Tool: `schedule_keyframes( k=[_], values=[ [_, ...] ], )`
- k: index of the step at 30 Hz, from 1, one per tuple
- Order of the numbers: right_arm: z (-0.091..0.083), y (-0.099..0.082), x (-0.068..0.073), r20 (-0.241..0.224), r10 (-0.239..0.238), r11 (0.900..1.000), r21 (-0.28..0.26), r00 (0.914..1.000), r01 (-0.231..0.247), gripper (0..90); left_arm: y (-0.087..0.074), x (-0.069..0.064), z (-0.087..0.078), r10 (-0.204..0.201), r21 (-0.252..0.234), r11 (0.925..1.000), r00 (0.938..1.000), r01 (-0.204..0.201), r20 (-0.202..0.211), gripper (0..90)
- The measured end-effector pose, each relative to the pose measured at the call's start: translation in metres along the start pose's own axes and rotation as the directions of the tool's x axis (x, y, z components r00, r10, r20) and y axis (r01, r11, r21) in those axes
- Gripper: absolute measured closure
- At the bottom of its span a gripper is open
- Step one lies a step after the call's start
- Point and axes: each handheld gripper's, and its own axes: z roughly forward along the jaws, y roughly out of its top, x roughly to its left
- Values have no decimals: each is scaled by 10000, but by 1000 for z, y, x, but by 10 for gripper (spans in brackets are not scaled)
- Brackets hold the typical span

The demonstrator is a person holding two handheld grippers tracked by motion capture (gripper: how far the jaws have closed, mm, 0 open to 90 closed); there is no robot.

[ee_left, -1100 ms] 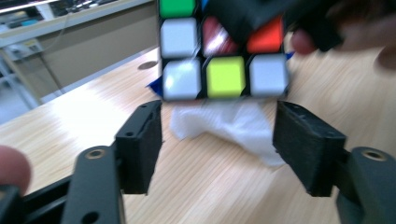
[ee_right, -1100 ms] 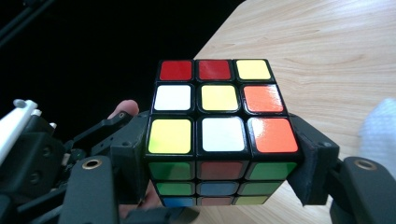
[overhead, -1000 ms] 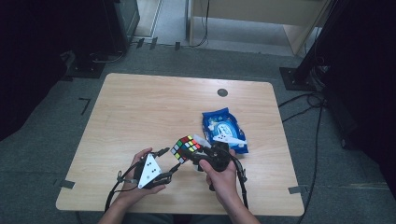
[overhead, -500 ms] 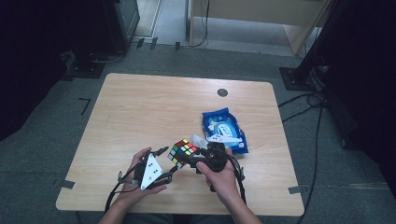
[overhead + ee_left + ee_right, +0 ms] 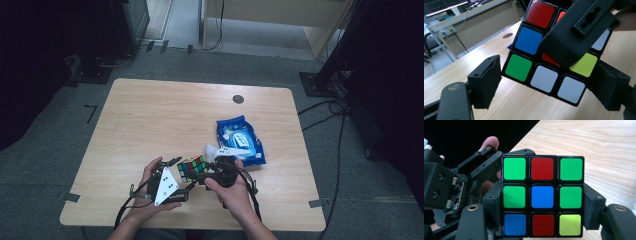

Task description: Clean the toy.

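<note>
- The right hand-held gripper (image 5: pixel 200 176) has its two black jaws clamped against opposite sides of the puzzle cube (image 5: pixel 193 167). In the right gripper view the pads press the cube's (image 5: pixel 542 196) middle layer from left and right.
- The left hand-held gripper (image 5: pixel 181 175) has just been opening its jaws. In the left gripper view they stand apart on either side of the cube's (image 5: pixel 544 62) lower corner: the left pad is clear of the green tile, and I cannot tell whether the right jaw touches.
- The cube sits between the two grippers, near the front edge of the desk (image 5: pixel 165 115), just above the wood as far as I can tell. It rests in the right gripper's grip.
- The face turned to the right gripper's camera reads green, red, green along the top, green, blue, green across the middle, and blue, red, yellow-green along the bottom.
- The person's left hand (image 5: pixel 150 192) wraps around the left gripper, with its grey three-cornered plate (image 5: pixel 164 187) on top; the right hand (image 5: pixel 232 192) holds the other gripper.
- Just beyond the right gripper, a blue packet of wipes (image 5: pixel 240 140) lies flat on the desk, with a white tissue (image 5: pixel 212 151) at its near corner.
- Farther back, a small dark round disc (image 5: pixel 238 99) is set into the desk top near its far edge.
</note>
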Motion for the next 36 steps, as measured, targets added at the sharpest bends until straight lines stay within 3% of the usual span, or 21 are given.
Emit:
schedule_keyframes(
  k=[16,20,23,25,26,28,29,30,31,32,33,35,36],
  values=[
    [2,0,-1,-18,-39,9988,488,10000,40,342,1,-10,2,778,82,9969,9970,-778,30,274],
    [2,0,-1,-42,-57,9987,513,10000,59,342,1,-9,1,788,37,9969,9968,-788,146,304],
    [2,0,-2,-135,-110,9992,377,9998,115,340,1,-6,0,537,-28,9986,9985,-536,130,340],
    [-1,3,-4,-319,-161,9994,289,9994,171,337,-2,3,-1,92,23,10000,10000,-92,33,340],
    [-1,3,-4,-319,-161,9994,289,9994,171,337,-2,3,-1,92,23,10000,10000,-92,33,340],
    [-7,6,-7,-468,-215,9997,93,9987,220,323,-5,14,-4,-280,130,9995,9995,283,-170,340],
    [-13,9,-9,-524,-233,9996,-178,9984,224,328,-9,22,-6,-653,136,9977,9974,658,-312,340],
    [-13,9,-9,-524,-233,9996,-178,9984,224,328,-9,22,-6,-653,136,9977,9974,658,-312,340],
    [-19,11,-14,-287,-403,9978,-533,9988,387,328,-14,31,-8,-992,213,9947,9936,1004,-541,340],
    [-20,11,-18,-53,-545,9965,-635,9985,541,331,-14,31,-8,-992,213,9947,9936,1004,-541,340],
    [-20,11,-22,191,-682,9947,-760,9975,695,335,-17,39,-11,-1280,272,9911,9893,1302,-695,341],
    [-17,7,-32,836,-1007,9911,-793,9914,1073,352,-19,44,-13,-1429,266,9890,9866,1454,-792,340],
    [-17,7,-32,836,-1007,9911,-793,9914,1073,352,-19,44,-13,-1429,266,9890,9866,1454,-792,340]
  ],
)
